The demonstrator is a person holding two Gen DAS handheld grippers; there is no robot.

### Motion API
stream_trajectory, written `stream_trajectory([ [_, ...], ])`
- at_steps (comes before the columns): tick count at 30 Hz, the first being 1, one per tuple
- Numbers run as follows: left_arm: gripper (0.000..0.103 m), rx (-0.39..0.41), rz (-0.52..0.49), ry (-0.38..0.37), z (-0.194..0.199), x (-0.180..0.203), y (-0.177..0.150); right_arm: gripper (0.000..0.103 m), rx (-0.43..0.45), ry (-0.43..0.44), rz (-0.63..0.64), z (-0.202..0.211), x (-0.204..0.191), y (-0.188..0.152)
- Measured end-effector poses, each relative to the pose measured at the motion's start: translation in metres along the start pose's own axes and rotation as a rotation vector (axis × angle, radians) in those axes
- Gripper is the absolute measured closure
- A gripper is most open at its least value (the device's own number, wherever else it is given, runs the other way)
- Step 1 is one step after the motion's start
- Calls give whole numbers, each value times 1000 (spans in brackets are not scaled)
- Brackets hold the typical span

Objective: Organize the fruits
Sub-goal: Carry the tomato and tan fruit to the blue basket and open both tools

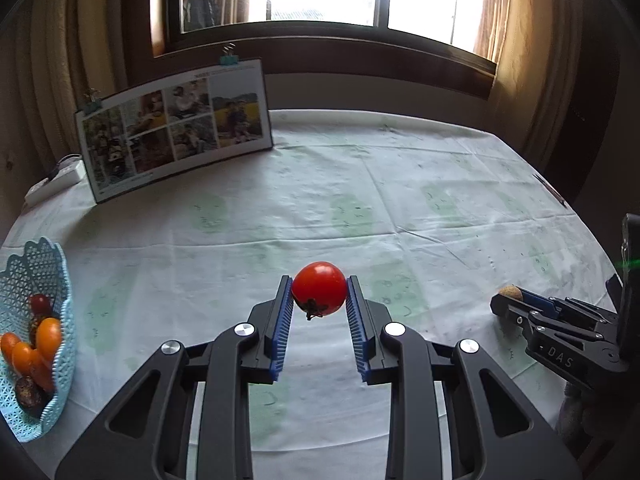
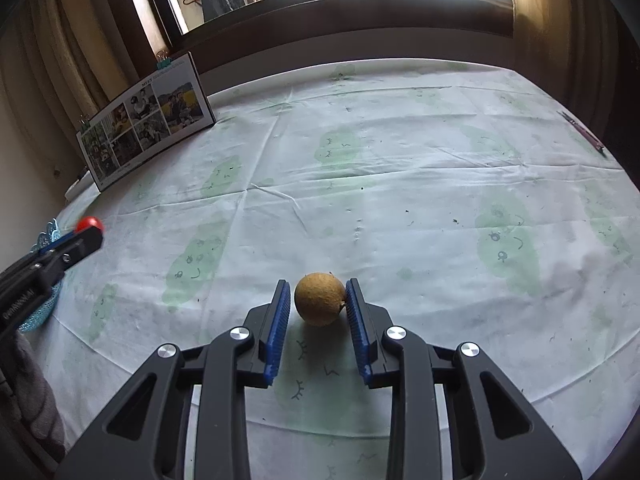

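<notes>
Daylight from the window falls on a cloth-covered bench where the sorting looks partly done: the blue lattice basket at the left edge already holds several orange and dark fruits. Glossy red tomato, stem down, sits clamped between the left gripper fingers, apparently lifted off the cloth! Well to the right, the right gripper has its fingers around a rough brown round fruit, one finger touching, the other narrowly apart — two fruits left to place, I'd judge.

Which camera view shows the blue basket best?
The left wrist view: the blue basket shows its lattice wall and the fruits inside. In the right wrist view only a sliver shows behind the left gripper.
</notes>
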State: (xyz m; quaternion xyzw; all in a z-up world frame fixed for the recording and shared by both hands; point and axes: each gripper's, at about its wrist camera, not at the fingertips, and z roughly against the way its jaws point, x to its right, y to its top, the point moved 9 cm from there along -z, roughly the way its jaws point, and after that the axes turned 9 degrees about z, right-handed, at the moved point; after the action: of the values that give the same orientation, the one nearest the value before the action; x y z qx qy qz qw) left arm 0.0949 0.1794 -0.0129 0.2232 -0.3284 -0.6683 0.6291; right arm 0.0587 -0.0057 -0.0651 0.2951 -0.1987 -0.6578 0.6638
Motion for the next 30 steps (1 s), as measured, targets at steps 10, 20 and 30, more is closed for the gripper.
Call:
stream_trajectory([
  [10,75,89,88,135,36,-71,11,77,51,47,27,12,-35,19],
  [20,75,160,205,281,79,-160,11,77,55,133,112,10,-97,28],
  [30,75,165,263,344,93,-205,-1,77,60,179,168,9,-139,37],
])
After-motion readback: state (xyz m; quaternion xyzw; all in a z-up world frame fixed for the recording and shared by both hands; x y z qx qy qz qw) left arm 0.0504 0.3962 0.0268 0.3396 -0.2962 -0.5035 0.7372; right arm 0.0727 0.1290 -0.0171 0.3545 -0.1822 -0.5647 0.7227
